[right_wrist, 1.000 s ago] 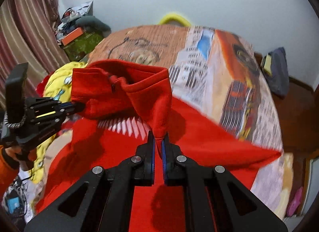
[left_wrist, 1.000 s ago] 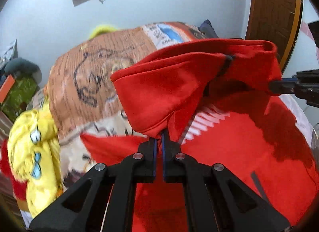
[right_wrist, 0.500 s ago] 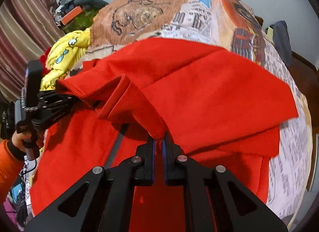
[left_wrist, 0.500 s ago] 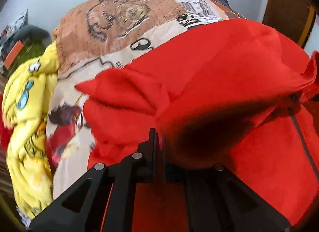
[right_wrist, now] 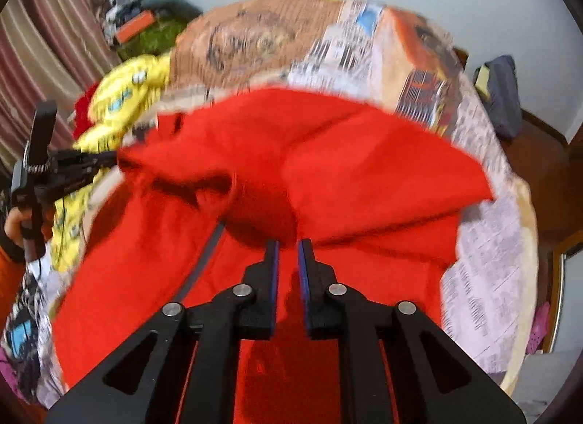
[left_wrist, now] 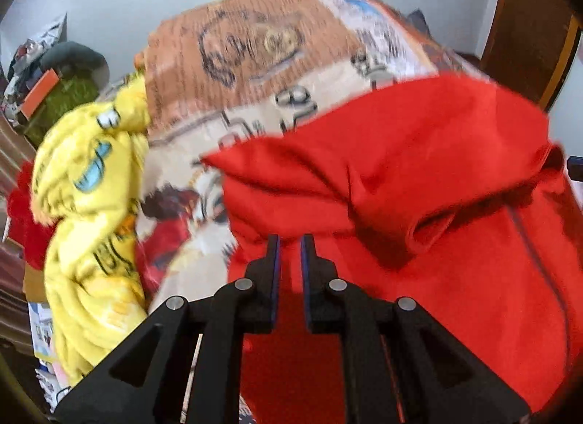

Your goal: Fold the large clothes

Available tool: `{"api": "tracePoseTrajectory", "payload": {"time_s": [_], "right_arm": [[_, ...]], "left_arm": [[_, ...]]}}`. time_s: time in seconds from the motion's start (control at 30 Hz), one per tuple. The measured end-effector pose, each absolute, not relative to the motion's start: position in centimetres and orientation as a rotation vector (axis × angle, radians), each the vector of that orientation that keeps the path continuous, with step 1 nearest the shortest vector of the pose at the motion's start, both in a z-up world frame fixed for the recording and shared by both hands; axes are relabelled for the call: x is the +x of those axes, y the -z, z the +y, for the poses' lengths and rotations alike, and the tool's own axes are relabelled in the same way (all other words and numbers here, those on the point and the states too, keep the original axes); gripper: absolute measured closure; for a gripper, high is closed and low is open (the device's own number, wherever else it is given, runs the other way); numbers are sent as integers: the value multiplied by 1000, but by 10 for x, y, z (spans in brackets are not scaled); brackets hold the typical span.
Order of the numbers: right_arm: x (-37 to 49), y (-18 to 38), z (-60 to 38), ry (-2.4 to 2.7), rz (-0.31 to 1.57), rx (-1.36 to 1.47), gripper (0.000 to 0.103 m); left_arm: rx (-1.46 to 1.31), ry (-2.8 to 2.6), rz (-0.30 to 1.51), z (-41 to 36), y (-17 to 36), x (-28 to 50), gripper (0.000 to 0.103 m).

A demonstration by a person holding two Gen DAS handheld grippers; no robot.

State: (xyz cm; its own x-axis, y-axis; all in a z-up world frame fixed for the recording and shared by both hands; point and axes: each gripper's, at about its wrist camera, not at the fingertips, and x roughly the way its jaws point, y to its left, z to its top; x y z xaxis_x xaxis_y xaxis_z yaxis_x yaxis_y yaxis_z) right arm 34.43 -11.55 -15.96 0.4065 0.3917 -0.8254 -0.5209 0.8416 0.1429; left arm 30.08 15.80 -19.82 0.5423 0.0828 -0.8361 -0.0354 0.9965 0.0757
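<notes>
A large red garment (left_wrist: 419, 154) lies on the bed, its upper part folded over toward me. A dark zip line (right_wrist: 204, 260) runs down the lower layer. My left gripper (left_wrist: 289, 241) hovers at the near edge of the fold. Its jaws are opening, with a narrow gap and no cloth pinched between them. My right gripper (right_wrist: 286, 245) stands the same way at the fold's near edge on the red garment (right_wrist: 364, 168), slightly apart and holding nothing. In the right wrist view the left gripper (right_wrist: 114, 159) sits at the garment's left edge, held by a hand (right_wrist: 18, 221).
The bed has a printed cover (left_wrist: 255, 45). A yellow cartoon-print garment (left_wrist: 83, 183) is heaped along the bed's left side, with something red beyond it. A striped curtain (right_wrist: 47, 52) hangs at the left, a wooden door (left_wrist: 524, 23) stands at the right, and dark clothes (right_wrist: 503, 96) lie on the floor.
Both grippers carried the lifted red fold toward me and down onto the garment. Their jaws, shut on the cloth before, now stand slightly apart with the cloth out of them.
</notes>
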Motion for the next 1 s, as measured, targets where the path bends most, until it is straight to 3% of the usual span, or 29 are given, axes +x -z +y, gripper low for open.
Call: {"api": "tracePoseTrajectory", "payload": {"time_s": [0.07,0.13,0.23,0.3,0.53,0.73,0.77,0.87,1.0], "right_arm": [[353,145,-116,-563,955,-112,91],[360,136,-112,-554,923,-92,87],[376,127,-99,-541,886,-60,70],[384,127,-88,-550,871,-46,63],[409,163,-42,-573,956,-124,63],[420,210,-35,-526,1076,-242,63],[418,214,-39,-528,1071,-248,61],[412,213,-54,-500,1038,-240,39],[405,214,-79,-461,1026,-244,35]], "left_arm": [[38,-69,958,160,182,307,87],[28,-60,922,160,169,316,75],[20,-45,881,153,156,335,65],[17,-27,879,147,156,351,65],[23,-56,965,137,200,407,62],[-28,-205,1093,189,260,417,62],[-25,-225,1117,201,271,414,62],[-53,-268,1143,229,287,395,48],[-24,-385,1163,258,297,363,49]]}}
